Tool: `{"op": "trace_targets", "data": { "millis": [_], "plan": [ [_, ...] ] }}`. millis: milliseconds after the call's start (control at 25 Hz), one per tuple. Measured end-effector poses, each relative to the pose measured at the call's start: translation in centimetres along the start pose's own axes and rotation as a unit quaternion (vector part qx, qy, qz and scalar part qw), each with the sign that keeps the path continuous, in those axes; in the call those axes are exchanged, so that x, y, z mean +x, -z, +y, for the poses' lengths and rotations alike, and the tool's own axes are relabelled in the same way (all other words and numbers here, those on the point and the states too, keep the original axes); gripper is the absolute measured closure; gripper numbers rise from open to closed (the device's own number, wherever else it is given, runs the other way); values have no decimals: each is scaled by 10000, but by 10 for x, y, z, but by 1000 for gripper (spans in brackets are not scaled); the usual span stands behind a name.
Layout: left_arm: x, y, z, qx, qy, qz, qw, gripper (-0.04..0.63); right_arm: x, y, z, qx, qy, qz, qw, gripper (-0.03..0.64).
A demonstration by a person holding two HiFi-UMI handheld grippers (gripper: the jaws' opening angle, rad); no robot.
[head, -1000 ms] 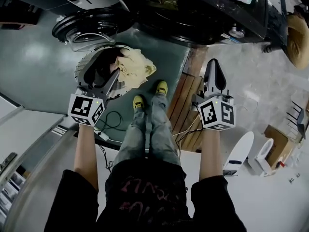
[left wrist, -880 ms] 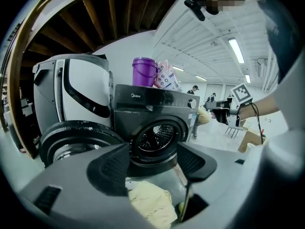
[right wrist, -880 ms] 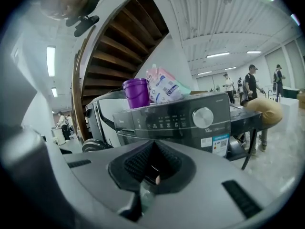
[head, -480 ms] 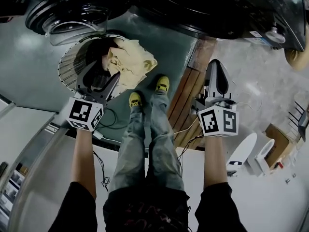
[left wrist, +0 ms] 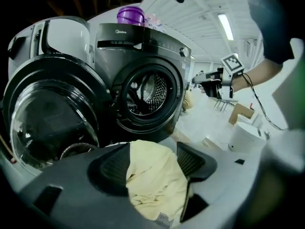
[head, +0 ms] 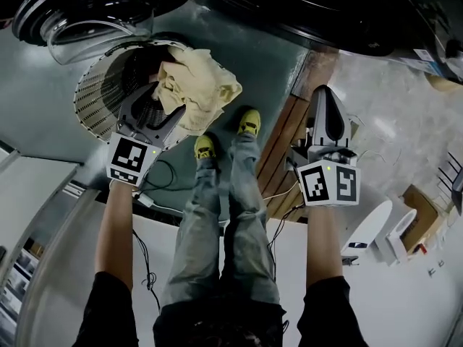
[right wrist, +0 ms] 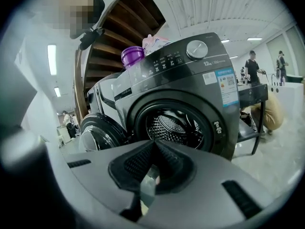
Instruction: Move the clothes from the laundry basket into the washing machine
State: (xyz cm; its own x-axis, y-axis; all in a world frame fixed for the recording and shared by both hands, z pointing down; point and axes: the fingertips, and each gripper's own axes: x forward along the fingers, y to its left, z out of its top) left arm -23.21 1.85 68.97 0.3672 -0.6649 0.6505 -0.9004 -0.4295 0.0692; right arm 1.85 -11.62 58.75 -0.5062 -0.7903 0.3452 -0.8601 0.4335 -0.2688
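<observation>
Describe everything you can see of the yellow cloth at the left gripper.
The cloth is pale yellow, soft and crumpled, with deep folds, and looks like thick knit or fleece. A grey ribbed edge shows at its lower end. The left gripper is shut on it, both pads pressing its sides, and it bulges up between them. In the head view it hangs in a loose bunch over the right rim of the basket. Whether it touches the basket is unclear.
</observation>
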Motion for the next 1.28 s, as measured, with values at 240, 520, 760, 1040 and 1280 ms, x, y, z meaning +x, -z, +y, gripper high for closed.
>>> {"op": "trace_targets", "data": {
  "millis": [240,520,760,1040,1280],
  "plan": [
    [49,47,-4,1595,377,918,9822,278,16,4,-5,-36,-72,-78,9999,611],
    [106,84,-23,2908,958,1575,9389,273,28,16,-14,-113,-71,-39,9999,611],
    [141,103,-28,3169,999,1806,9257,270,26,24,-16,-206,-130,24,9997,611],
    [157,103,-24,3038,636,1709,9351,295,19,26,-29,-171,42,18,9998,611],
    [165,93,-13,2675,331,1540,9506,445,16,25,-36,-179,119,-7,9998,611]
  ]
}}
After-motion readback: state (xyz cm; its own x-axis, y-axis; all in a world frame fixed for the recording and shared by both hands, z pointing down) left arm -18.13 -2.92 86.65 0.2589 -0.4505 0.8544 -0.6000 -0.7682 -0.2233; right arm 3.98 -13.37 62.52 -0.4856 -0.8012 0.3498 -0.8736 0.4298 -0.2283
